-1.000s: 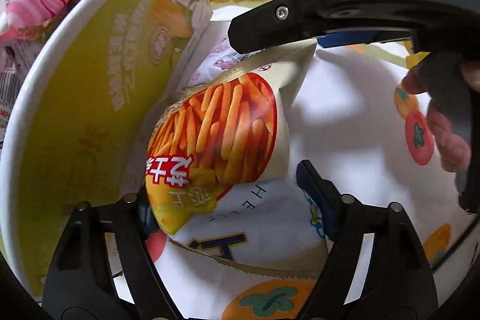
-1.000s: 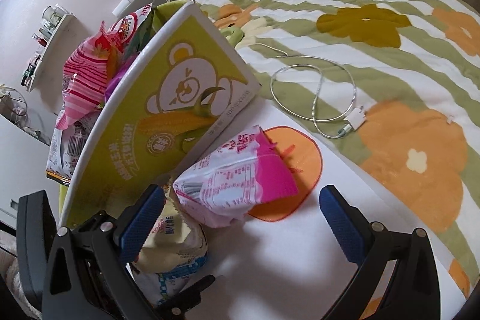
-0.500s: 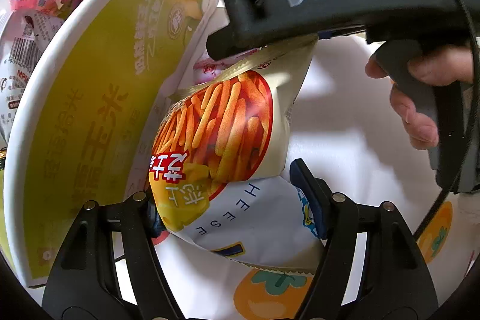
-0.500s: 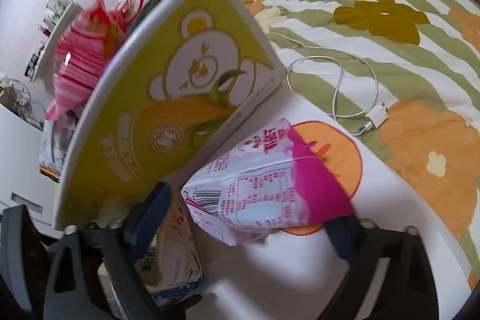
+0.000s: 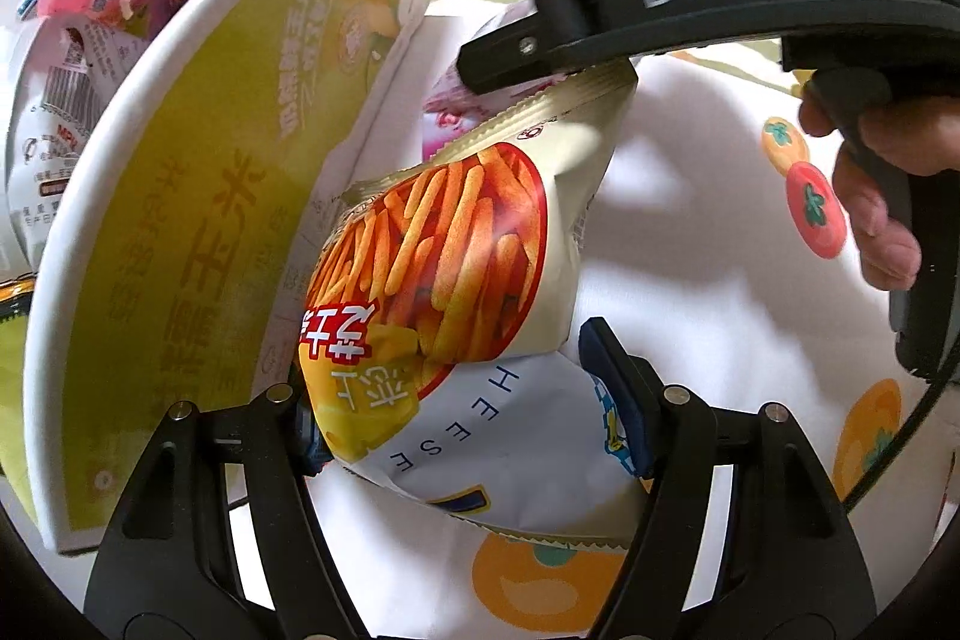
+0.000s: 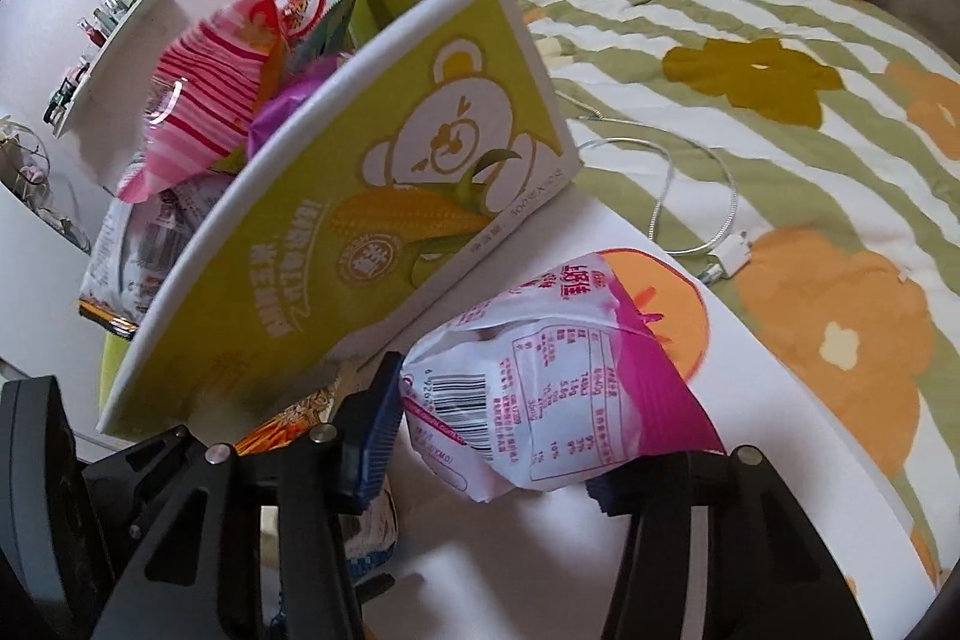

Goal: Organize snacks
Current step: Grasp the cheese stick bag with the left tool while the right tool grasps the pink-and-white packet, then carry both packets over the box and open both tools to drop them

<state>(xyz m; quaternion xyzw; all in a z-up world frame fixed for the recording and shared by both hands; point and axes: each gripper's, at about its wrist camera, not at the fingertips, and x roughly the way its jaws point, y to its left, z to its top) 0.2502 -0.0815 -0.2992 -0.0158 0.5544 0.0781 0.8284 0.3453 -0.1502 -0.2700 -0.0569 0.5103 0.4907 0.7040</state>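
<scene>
A cream bag printed with orange fries [image 5: 456, 256] stands between the blue pads of my left gripper [image 5: 462, 418], which is shut on its lower part. My right gripper [image 6: 489, 466] is shut on a white and pink snack bag [image 6: 540, 382] that lies on the white cloth beside the carton. In the left wrist view the right gripper's black finger [image 5: 540, 40] reaches in from the upper right, just above the fries bag's top seal, with a hand [image 5: 882, 220] on its handle. A sliver of the pink bag [image 5: 450, 100] shows behind the fries bag.
A yellow-green carton panel with a bear and corn [image 6: 390, 196] leans at the left, close to both bags. Behind it several snack bags [image 6: 204, 100] are piled. A white cable [image 6: 690, 196] lies on the flowered bedspread [image 6: 780, 58]. The white cloth with fruit prints [image 5: 690, 196] spreads to the right.
My right gripper's jaws went from wide open around the pink bag to shut on it, and it shifted across the top of the left wrist view. The left gripper kept hold of the fries bag.
</scene>
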